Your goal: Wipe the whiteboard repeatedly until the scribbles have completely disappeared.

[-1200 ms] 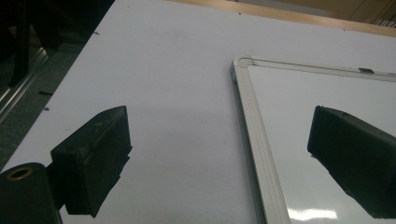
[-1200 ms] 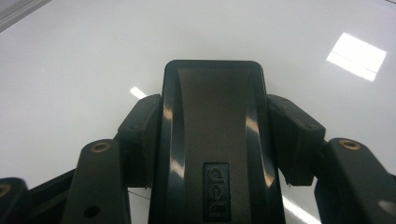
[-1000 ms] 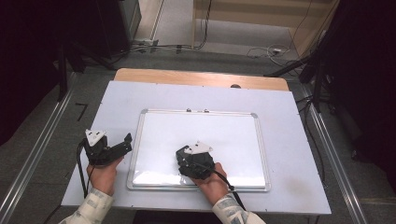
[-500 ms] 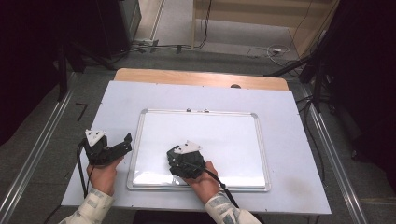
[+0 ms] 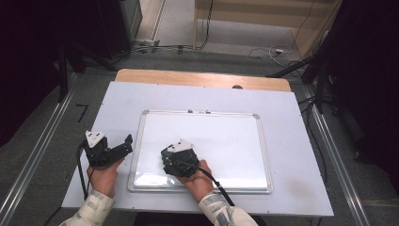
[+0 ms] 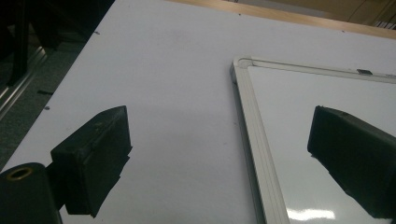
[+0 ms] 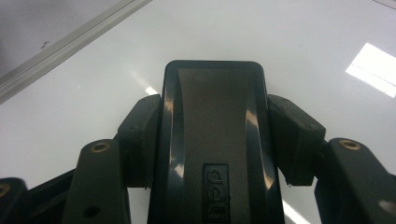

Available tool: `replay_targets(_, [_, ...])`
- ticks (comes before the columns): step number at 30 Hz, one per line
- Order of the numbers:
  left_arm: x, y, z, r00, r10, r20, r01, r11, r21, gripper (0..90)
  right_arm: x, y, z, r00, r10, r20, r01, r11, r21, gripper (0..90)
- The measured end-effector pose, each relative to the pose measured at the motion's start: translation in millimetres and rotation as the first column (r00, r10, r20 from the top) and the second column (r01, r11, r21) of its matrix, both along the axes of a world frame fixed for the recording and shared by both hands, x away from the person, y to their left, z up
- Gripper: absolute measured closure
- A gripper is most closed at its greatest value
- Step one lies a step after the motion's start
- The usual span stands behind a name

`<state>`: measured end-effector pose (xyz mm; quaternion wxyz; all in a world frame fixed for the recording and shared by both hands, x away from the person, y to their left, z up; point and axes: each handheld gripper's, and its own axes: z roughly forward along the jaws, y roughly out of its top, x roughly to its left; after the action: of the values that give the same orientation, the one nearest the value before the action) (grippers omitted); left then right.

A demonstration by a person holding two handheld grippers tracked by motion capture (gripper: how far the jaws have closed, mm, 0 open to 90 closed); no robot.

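A white whiteboard (image 5: 221,134) with a silver frame lies flat in the middle of the table. My right gripper (image 5: 170,159) rests low over its near-left part, shut on a black board eraser (image 7: 212,93). The eraser sits between the two pads and lies against the board surface. My left gripper (image 5: 124,147) is held just left of the board's frame, open, with nothing between its fingers. In the left gripper view, the left gripper (image 6: 219,154) straddles the board's left frame edge (image 6: 252,140), one jaw over the table and one over the board.
The pale tabletop (image 5: 117,103) surrounds the board, with a wooden strip (image 5: 202,79) along its far edge. Two small clips (image 5: 197,111) sit on the board's top frame. Metal rails (image 5: 37,155) run along both sides of the table, and cables lie on the floor beyond.
My right gripper has slid to the left across the near part of the whiteboard with the eraser in it. The left gripper has stayed where it was.
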<state>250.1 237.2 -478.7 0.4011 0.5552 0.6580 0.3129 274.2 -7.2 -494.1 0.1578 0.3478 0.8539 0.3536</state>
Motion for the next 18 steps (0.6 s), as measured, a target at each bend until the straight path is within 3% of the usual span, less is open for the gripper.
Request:
replay_targets(12, [-2.2,3.9,-1.1,1.0000,0.007,-0.001,-0.007,1.0000,-0.002,6.5,1.3,-2.1,0.1,0.9996,0.027,0.002,-0.027,1.000,0.003,38.7])
replay_targets(18, [-4.2,4.5,-0.8,0.9999,0.012,0.001,-0.012,0.9999,0.000,6.5,-0.2,-15.3,0.3,0.9999,0.015,-0.003,-0.015,1.000,0.004,38.7])
